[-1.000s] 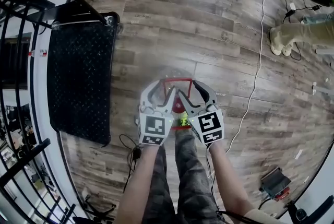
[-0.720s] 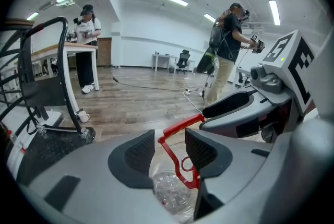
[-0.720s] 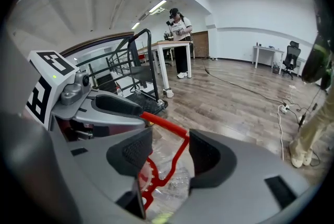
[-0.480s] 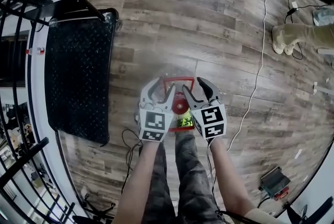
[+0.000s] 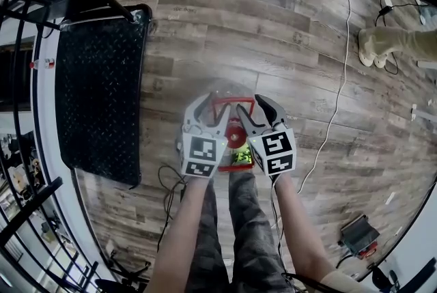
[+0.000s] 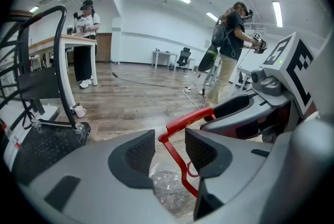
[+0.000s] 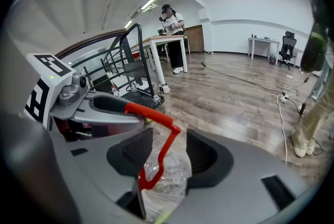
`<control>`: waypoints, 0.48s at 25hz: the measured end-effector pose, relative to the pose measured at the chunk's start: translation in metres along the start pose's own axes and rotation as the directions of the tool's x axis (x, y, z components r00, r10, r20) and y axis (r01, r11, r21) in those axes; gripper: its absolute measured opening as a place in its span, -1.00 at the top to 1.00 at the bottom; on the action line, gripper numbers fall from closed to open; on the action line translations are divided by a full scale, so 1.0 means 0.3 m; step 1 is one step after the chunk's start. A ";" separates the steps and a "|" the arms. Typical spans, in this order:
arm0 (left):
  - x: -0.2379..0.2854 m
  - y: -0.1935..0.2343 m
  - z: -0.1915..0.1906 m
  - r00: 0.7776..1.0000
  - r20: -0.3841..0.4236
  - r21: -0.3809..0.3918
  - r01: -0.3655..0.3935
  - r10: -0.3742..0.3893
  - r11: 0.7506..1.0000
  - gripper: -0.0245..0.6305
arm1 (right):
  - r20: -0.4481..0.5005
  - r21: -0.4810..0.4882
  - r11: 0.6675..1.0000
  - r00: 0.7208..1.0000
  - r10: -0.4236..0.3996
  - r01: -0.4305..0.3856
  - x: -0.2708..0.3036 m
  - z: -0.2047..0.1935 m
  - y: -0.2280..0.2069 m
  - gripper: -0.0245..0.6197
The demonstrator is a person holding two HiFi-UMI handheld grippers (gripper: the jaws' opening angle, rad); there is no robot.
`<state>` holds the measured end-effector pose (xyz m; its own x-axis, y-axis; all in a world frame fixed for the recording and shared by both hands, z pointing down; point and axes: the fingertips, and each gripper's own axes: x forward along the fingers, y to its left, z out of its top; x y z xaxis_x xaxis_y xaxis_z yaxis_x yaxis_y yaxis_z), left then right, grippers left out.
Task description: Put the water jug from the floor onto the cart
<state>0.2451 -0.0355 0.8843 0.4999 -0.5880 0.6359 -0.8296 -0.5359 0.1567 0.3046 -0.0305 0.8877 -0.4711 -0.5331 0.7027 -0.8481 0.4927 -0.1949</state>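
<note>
Out past the left side of your left gripper [image 5: 208, 117] stands the cart [image 5: 102, 80], its black studded deck low over the wooden floor [image 5: 273, 25] and apart from both grippers. The cube [image 5: 201, 156] on the left gripper bears only black-and-white square markers, with no words to read. In the left gripper view, your left gripper [image 6: 169, 147] has its jaws spread, and the left upright of the red handle [image 6: 188, 118] runs through the gap without either pad pressing on it. The water jug [image 5: 235, 136] sits on the floor directly below and between your two grippers, its clear crinkled body [image 6: 169, 189] showing under the pads. A yellow-green label [image 5: 240, 156] sits just behind the jug beside the right gripper's cube [image 5: 274, 151]; its print is too small to read, and that cube also carries only square markers. Your right gripper [image 5: 256, 114] is likewise spread, and in its own view [image 7: 164, 150] the other upright of the red handle [image 7: 148, 113] stands between the jaws, untouched by the pads, with the jug's clear body [image 7: 167, 181] below. Well off its right side a white cable [image 5: 338, 80] trails over the floor.
</note>
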 end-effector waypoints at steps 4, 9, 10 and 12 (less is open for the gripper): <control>0.026 -0.016 -0.015 1.000 -0.016 -0.002 0.017 -0.017 1.000 0.44 | 0.008 0.009 1.000 1.000 -0.003 0.003 0.018 -0.002 -0.007 0.31; 0.043 -0.005 -0.021 1.000 -0.022 -0.030 0.013 -0.013 0.999 0.45 | 0.014 0.008 1.000 1.000 -0.013 0.013 0.039 -0.002 -0.007 0.41; 0.047 -0.004 -0.021 1.000 -0.021 -0.032 0.012 -0.013 0.999 0.45 | 0.017 0.002 1.000 1.000 -0.020 0.020 0.043 -0.001 -0.009 0.49; 0.053 -0.005 -0.018 1.000 -0.014 -0.032 0.012 -0.013 0.999 0.45 | 0.024 0.002 1.000 0.999 -0.029 0.029 0.049 -0.001 -0.012 0.61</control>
<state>0.2531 -0.0406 0.8983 0.5068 -0.5725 0.6445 -0.8311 -0.5232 0.1887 0.3007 -0.0399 0.8988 -0.4517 -0.5638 0.6915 -0.8620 0.4755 -0.1754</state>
